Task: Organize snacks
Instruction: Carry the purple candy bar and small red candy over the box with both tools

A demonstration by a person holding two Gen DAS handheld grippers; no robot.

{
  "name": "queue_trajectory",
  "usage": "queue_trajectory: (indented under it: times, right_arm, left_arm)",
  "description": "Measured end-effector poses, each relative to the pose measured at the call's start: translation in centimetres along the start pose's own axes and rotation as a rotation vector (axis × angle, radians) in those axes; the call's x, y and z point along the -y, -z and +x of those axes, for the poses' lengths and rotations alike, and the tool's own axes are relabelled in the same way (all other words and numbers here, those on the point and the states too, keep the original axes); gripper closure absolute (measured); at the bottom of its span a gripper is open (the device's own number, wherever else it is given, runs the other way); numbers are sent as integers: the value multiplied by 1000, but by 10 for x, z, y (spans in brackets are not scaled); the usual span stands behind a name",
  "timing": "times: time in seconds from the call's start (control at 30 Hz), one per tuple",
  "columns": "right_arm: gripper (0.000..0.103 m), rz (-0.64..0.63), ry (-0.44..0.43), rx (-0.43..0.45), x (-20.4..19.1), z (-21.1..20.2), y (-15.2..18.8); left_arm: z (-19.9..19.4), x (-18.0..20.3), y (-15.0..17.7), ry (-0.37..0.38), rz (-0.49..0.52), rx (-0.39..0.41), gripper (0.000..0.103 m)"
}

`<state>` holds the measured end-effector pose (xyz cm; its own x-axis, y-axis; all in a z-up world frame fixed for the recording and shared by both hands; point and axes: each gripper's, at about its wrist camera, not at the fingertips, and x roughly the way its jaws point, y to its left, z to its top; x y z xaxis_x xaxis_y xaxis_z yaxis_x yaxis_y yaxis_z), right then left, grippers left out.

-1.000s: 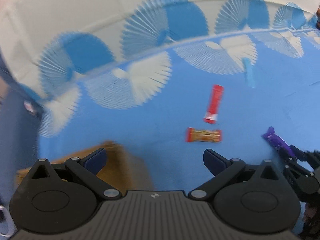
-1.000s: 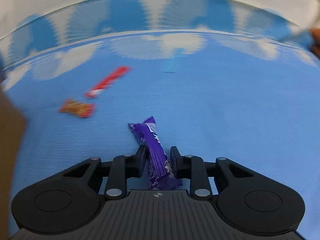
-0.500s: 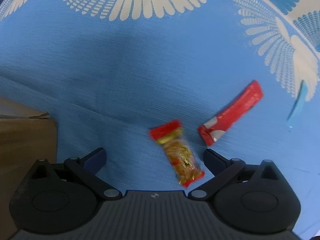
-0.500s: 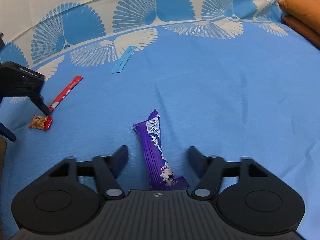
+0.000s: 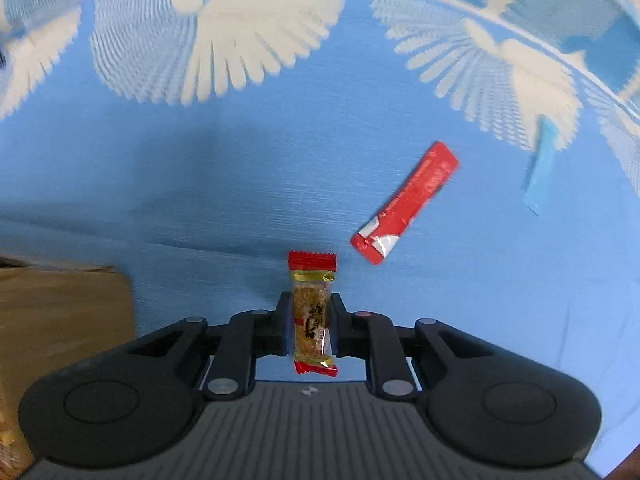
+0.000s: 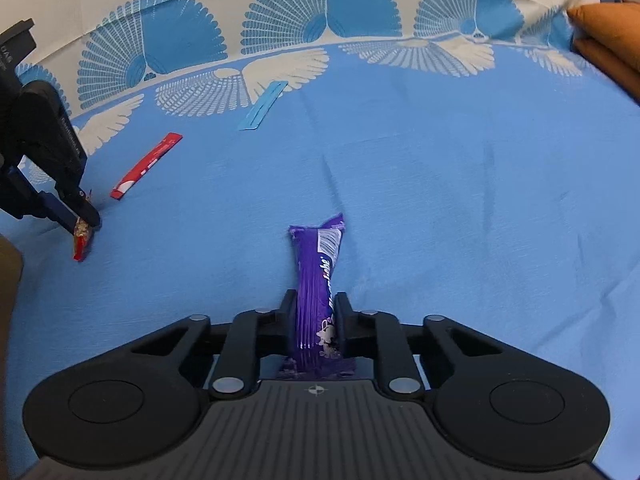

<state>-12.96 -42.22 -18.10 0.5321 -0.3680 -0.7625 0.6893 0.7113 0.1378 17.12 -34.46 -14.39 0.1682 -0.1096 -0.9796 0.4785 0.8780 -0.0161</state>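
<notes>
Since the earlier frames, both sets of jaws have just been closing. The left gripper (image 5: 311, 316), wide open half a second back, has come down and now clenches the small clear-and-red nut snack bar (image 5: 312, 314) against the blue patterned cloth (image 5: 224, 184). The right gripper (image 6: 316, 320) pinches the purple foil chocolate bar (image 6: 318, 276), which lies on the cloth. The long red wrapped stick (image 5: 406, 202) lies just beside, untouched. To do this well, lift each straight up, keep the squeeze gentle, then carry toward the brown cardboard box (image 5: 60, 312).
</notes>
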Motion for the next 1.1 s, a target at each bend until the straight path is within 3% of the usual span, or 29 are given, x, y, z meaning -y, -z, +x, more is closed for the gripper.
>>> queue_trajectory:
  times: [0.17, 0.3, 0.37, 0.6, 0.67, 0.73, 0.77, 0.8, 1.03, 1.1]
  right_arm:
    - [83, 29, -37, 58, -4, -44, 1]
    - [99, 21, -67, 86, -9, -83, 11]
    - [102, -10, -76, 107, -16, -105, 18]
    - [102, -79, -62, 170, -36, -158, 37]
    - [98, -43, -28, 156, -33, -151, 37]
    - [80, -19, -6, 133, -29, -134, 33]
    - [63, -22, 3, 126, -29, -124, 30]
    - [54, -26, 31, 112, -29, -113, 28]
    - [55, -8, 79, -75, -21, -14, 21]
    - [87, -21, 114, -66, -21, -5, 21]
  left_arm:
    - [-57, -3, 52, 59, 92, 59, 84]
    - [-106, -12, 113, 87, 178, 124, 84]
    - [-124, -20, 140, 95, 201, 154, 84]
    - [-186, -58, 213, 110, 238, 256, 84]
    - [-194, -67, 223, 97, 249, 278, 84]
    - [-195, -72, 225, 77, 241, 284, 84]
    - [-194, -74, 224, 71, 230, 279, 84]
    - [-195, -76, 223, 72, 221, 276, 84]
    - [-190, -74, 212, 40, 231, 274, 84]
    - [-188, -72, 208, 36, 235, 273, 84]
